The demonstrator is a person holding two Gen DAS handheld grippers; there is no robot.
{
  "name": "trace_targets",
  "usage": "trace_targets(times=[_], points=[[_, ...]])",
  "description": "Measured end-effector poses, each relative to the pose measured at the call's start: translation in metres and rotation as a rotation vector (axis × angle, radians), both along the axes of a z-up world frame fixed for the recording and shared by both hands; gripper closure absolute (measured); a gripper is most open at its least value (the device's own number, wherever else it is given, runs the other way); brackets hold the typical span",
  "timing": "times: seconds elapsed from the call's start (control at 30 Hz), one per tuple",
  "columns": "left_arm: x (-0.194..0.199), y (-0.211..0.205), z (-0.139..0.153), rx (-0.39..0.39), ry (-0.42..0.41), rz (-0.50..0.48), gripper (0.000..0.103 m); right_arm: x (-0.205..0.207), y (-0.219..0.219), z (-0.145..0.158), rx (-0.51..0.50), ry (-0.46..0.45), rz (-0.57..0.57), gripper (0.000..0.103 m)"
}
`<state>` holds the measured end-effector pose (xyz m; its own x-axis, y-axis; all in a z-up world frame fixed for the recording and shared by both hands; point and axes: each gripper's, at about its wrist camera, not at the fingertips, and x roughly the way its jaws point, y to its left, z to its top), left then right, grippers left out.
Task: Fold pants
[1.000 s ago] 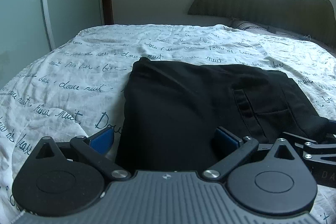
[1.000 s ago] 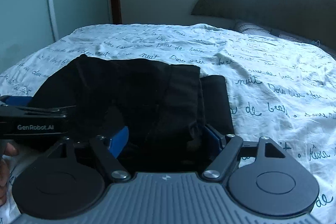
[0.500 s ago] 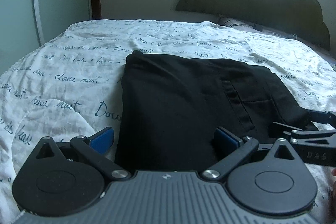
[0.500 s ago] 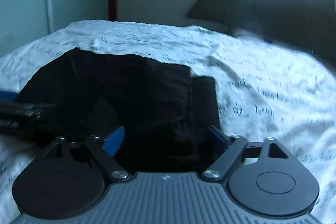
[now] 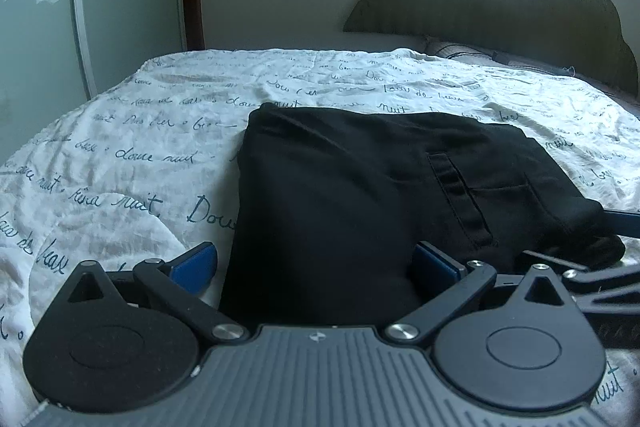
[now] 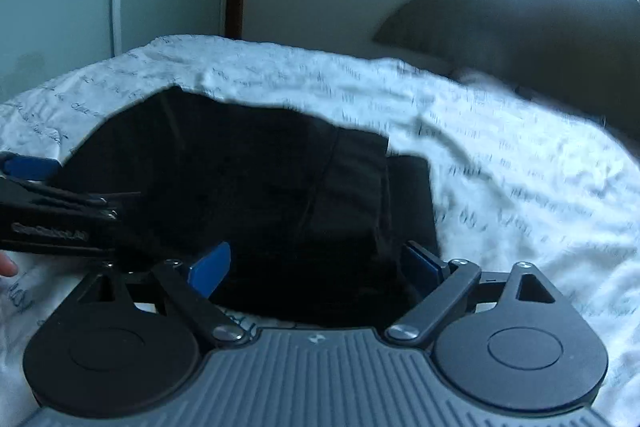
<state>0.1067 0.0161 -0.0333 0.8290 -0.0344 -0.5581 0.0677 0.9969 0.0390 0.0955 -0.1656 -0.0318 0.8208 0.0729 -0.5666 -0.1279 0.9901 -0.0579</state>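
Black pants (image 5: pixel 360 195) lie folded into a flat rectangle on the bed, a back pocket facing up. My left gripper (image 5: pixel 314 263) stands open at the fold's near edge, with the left blue pad (image 5: pixel 192 263) off the cloth over the sheet. In the blurred right wrist view the pants (image 6: pixel 260 187) fill the middle. My right gripper (image 6: pixel 316 265) is at their near right end with its jaws opening. Cloth lies between the wide-apart pads, and neither pad presses on it. Each tool's black frame shows at the edge of the other's view.
A white sheet (image 5: pixel 120 167) with blue script covers the bed. A dark scalloped headboard (image 5: pixel 500 19) and a pillow (image 5: pixel 460 51) stand at the far end. A pale sliding door (image 5: pixel 40 27) is at the left. A fingertip (image 6: pixel 6 269) shows beside the left tool.
The right gripper's pads have spread wider and let the bunched cloth settle flat. Its view has tilted and blurred. The left gripper stays open in place.
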Motion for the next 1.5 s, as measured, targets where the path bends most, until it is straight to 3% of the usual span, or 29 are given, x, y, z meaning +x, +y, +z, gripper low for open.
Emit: trace_targets(times=[0.13, 0.27, 0.5, 0.6, 0.7, 0.87, 1.5], points=[[-0.003, -0.004, 0.0, 0.032, -0.019, 0.004, 0.0, 0.004, -0.013, -0.001, 0.075, 0.021, -0.02, 0.003], [-0.004, -0.007, 0.0, 0.058, -0.033, 0.005, 0.0, 0.003, -0.01, -0.002, 0.06, 0.011, -0.021, 0.002], [-0.005, -0.007, -0.001, 0.048, -0.032, 0.006, 0.0, -0.001, -0.011, 0.0, 0.064, 0.003, -0.035, 0.002], [-0.005, -0.007, -0.001, 0.049, -0.033, 0.005, 0.0, -0.011, -0.007, 0.007, 0.018, -0.055, -0.071, 0.002], [-0.005, -0.007, -0.001, 0.05, -0.034, 0.005, 0.0, -0.006, -0.004, 0.003, -0.005, -0.028, -0.061, 0.002], [-0.005, -0.007, -0.001, 0.043, -0.031, 0.006, 0.0, -0.002, -0.014, 0.0, 0.057, 0.002, -0.069, 0.0], [-0.004, -0.003, -0.003, 0.013, -0.023, 0.009, 0.0, -0.005, -0.014, -0.003, 0.067, 0.002, -0.073, 0.0]])
